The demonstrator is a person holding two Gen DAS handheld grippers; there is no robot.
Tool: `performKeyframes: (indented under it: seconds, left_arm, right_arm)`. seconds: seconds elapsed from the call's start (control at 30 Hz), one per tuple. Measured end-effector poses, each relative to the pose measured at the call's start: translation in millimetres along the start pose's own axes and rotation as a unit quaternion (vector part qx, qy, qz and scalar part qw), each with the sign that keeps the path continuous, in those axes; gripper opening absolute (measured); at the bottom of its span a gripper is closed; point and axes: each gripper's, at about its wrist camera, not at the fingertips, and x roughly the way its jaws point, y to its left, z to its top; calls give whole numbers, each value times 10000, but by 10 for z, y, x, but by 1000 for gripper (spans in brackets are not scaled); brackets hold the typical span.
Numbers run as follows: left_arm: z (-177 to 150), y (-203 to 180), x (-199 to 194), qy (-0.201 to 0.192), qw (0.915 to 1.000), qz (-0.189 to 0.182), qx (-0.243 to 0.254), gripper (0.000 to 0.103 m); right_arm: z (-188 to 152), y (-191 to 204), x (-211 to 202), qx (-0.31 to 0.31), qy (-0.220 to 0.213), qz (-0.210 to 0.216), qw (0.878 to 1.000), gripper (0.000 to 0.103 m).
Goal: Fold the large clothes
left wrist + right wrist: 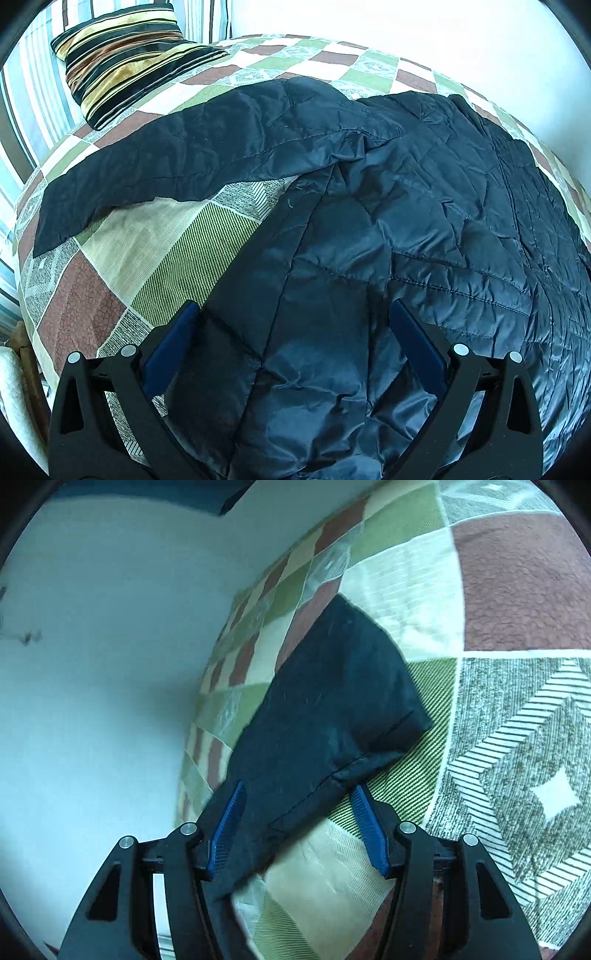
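Dark quilted jacket [369,229] spread on the patchwork bed [155,258].
One sleeve [155,166] lies outward near a striped pillow [125,59]; left tool [291,317] open above the jacket, right tool [299,794] open astride a sleeve end [332,709].

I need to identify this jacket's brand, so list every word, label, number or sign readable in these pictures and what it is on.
None: no readable text shows in either view.
The dark quilted jacket shows only stitching, no tag or logo.
Its sleeve is plain too.
The patchwork bedspread and striped pillow carry patterns only.
The left gripper and right gripper bear no markings.
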Motion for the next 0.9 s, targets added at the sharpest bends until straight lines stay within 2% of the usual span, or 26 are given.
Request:
performKeyframes:
  seconds: [0.07,0.17,0.23,0.37,0.43,0.47,0.5,0.53,0.57,0.63,0.73,0.9]
  left_arm:
    - [0,-3,3,10,10000,11,4,101]
    - [-7,7,-2,9,10000,14,9,101]
    - [-7,9,14,19,10000,20,-3,101]
    - [-14,0,37,32,10000,45,12,101]
    - [-13,-2,36,35,10000,46,28,101]
    - [-11,1,36,41,10000,38,25,101]
    - [-8,7,35,46,10000,28,18,101]
    - [-6,9,35,50,10000,24,14,101]
    - [-5,11,35,54,10000,21,14,101]
    - [-8,6,30,36,10000,37,43,101]
    - [-25,-28,8,-47,9998,86,175,101]
    - [-54,-50,-25,-152,9994,18,309,101]
  right_arm:
    - [119,-98,-62,251,-423,-131,9987,57]
    - [289,-289,-148,805,-851,-80,9931,56]
    - [380,-267,-84,683,-802,-147,9943,57]
    - [463,-84,166,-173,-294,-318,9989,57]
    - [507,-50,247,-391,-204,-456,9980,46]
    - [543,-55,295,-384,-171,-462,9980,32]
    - [519,-81,339,-301,-114,-370,9988,23]
    - [540,-110,377,-177,-44,-286,9994,16]
    - [541,-113,384,-147,-22,-316,9994,14]
    - [525,29,373,-368,-108,-405,9984,13]
    - [385,452,254,-998,-289,-452,9936,13]
    - [29,1224,76,-1982,-323,-70,9796,12]
